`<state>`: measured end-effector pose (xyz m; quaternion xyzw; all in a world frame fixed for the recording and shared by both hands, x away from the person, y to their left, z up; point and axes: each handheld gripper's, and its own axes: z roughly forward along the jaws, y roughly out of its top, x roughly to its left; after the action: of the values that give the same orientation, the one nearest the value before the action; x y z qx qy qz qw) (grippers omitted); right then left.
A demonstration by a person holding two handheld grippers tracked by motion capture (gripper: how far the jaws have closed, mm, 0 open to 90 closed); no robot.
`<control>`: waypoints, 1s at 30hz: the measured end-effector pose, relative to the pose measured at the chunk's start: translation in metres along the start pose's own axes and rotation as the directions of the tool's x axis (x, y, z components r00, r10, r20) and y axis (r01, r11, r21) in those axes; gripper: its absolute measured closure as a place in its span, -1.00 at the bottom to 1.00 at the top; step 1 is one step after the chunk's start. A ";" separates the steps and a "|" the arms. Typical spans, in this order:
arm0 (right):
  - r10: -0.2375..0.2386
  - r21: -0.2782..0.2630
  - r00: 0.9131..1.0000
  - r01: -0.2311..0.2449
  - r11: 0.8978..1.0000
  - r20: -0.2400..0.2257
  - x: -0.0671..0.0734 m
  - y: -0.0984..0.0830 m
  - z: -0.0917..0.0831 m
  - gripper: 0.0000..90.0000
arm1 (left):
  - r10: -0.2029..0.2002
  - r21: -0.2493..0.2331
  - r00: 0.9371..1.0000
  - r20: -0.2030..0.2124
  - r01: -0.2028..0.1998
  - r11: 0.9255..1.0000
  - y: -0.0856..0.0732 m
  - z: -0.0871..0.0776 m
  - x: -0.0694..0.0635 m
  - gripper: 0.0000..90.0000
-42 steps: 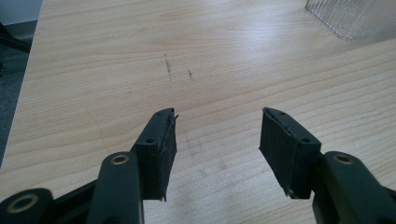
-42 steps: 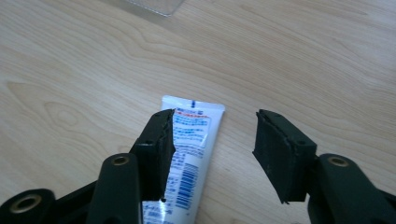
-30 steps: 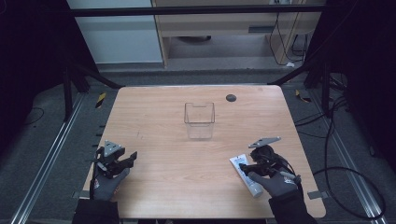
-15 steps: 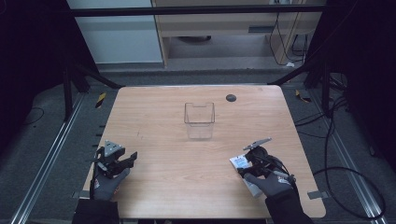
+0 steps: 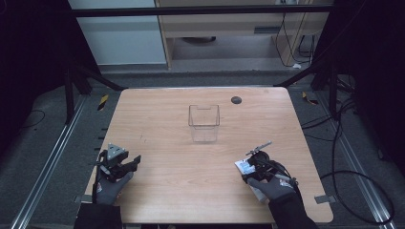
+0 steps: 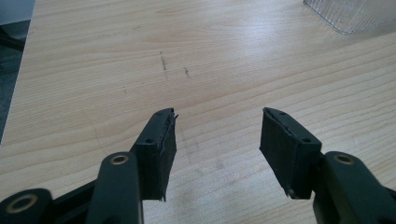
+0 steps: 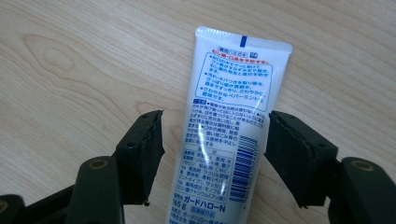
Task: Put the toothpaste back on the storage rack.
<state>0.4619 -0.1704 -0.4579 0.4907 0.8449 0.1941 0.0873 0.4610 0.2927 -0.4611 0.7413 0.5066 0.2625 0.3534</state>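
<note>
A white toothpaste tube point(image 7: 229, 102) with blue print lies flat on the wooden table point(image 5: 191, 191) near its front right. My right gripper point(image 7: 214, 135) straddles the tube with its jaws apart. The left pad stands clear of the tube and the right pad sits at the tube's edge. In the high view the right gripper point(image 5: 252, 171) hangs low over the tube point(image 5: 245, 166), with a gloved hand behind it. My left gripper point(image 5: 131, 162) rests at the front left, open with nothing between its fingers point(image 6: 161, 140).
A clear plastic box point(image 5: 204, 123) stands upright at the table's middle; its corner shows in the left gripper view point(image 6: 355, 14). A small black disc point(image 5: 236, 99) lies near the far edge. Cables trail on the floor to the right.
The right gripper has come down and slid a little left over the tube, which now lies between its jaws. The left gripper has stayed put.
</note>
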 end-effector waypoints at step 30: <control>-0.004 0.072 1.000 0.002 0.997 0.017 0.000 0.002 0.012 0.23 | 0.001 0.000 1.000 0.000 -0.001 1.000 0.000 0.000 0.000 -0.01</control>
<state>0.4676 -0.1667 -0.4680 0.4938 0.8513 0.1594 0.0771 0.4612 0.2924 -0.4610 0.7416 0.5063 0.2626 0.3532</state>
